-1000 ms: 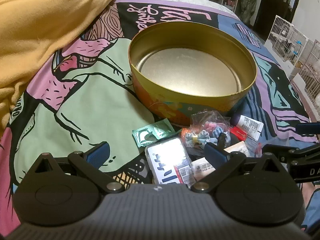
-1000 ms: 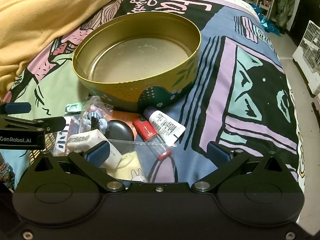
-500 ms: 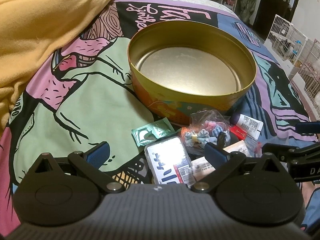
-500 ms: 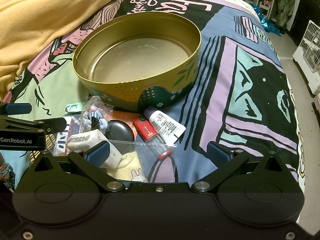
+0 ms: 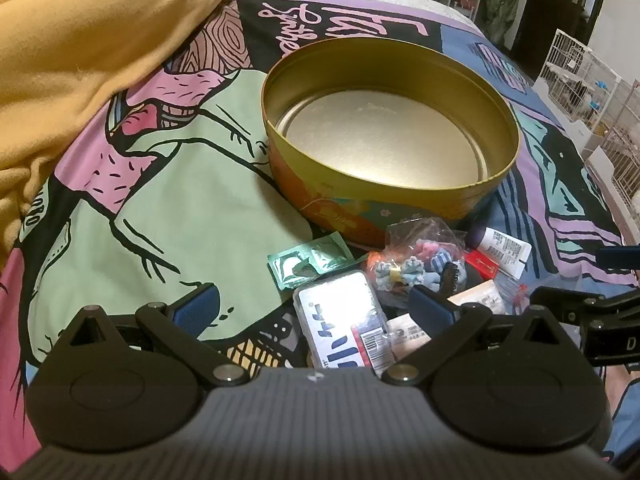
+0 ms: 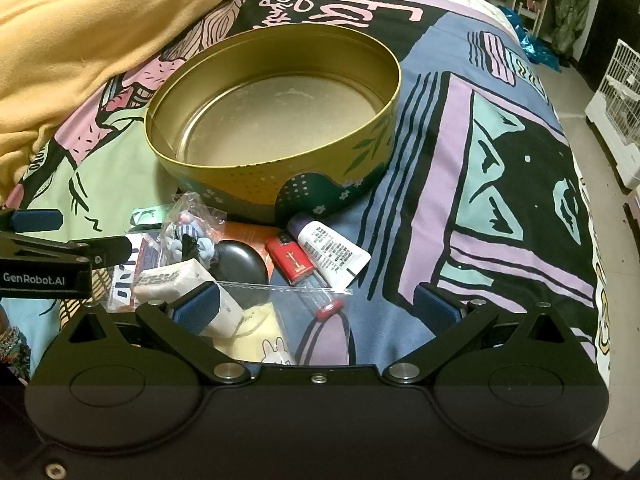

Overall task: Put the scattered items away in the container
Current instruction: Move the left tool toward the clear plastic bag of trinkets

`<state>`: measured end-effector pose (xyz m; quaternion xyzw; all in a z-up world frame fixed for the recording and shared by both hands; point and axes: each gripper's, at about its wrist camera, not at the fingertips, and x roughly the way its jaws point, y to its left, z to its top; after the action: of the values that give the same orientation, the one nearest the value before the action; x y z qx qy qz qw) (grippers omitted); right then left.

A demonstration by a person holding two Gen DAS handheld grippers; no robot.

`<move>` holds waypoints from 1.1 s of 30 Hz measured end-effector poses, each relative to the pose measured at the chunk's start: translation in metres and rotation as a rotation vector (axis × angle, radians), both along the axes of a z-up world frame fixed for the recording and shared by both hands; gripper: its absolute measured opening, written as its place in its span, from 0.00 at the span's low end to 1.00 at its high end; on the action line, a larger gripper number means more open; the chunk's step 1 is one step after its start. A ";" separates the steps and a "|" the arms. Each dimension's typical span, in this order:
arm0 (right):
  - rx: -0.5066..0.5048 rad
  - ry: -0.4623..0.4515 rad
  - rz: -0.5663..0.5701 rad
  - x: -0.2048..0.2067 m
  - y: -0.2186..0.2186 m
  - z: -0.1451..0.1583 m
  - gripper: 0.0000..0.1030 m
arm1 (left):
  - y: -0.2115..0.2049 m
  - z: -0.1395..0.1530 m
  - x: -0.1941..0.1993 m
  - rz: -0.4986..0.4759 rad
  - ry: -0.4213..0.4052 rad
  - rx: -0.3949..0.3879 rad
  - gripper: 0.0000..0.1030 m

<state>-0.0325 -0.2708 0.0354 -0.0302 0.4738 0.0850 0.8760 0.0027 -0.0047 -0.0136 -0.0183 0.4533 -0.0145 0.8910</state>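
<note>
- My left gripper (image 5: pixel 316 310) has its jaws spread wide with nothing between the blue pads (image 5: pixel 198 306). It sits low over the bedspread (image 5: pixel 160 208), just short of the pile of small items.
- My right gripper (image 6: pixel 316 308) is likewise spread wide and empty, on the near side of the same pile.
- Round tin (image 5: pixel 390 140): gold inside, dull silver floor, nothing in it. The outer wall is printed orange with small flowers on the side the left camera sees, dark green with dots and leaves on the side the right camera sees. It stands upright on the bedspread, just beyond the pile.
- Pile lies against the tin's near wall, items overlapping.
- Green foil sachet (image 5: pixel 308 262), flat, at the left edge of the pile.
- White flat case (image 5: pixel 342 320) with blue characters and a barcode label, glare on its face, lying between my left jaws.
- Clear bag of small pastel trinkets (image 6: pixel 190 232), crinkled, resting on other items.
- Black oval case (image 6: pixel 240 266), glossy, just right of the bag.
- Red lighter (image 6: pixel 292 260) beside a white tube (image 6: pixel 328 254) with a purple cap end that touches the tin.
- Clear zip bag (image 6: pixel 304 300) with a red-tipped thing inside, partly overlapping the lighter.
- White tissue pack (image 6: pixel 176 280) by my right gripper's left pad.
- Yellow blanket (image 6: pixel 100 40), bunched at far left.
</note>
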 end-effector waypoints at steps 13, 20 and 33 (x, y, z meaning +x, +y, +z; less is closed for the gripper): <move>0.001 0.002 -0.001 0.000 0.000 -0.001 1.00 | 0.001 -0.001 0.000 0.003 0.007 -0.003 1.00; 0.002 0.001 -0.002 0.000 0.000 0.000 1.00 | 0.002 -0.002 0.001 0.013 0.015 -0.009 1.00; 0.014 0.001 -0.027 0.001 -0.006 0.000 1.00 | 0.004 -0.003 0.002 0.013 0.026 -0.021 1.00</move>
<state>-0.0315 -0.2772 0.0351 -0.0175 0.4741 0.0766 0.8770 0.0046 -0.0007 -0.0164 -0.0308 0.4647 -0.0132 0.8848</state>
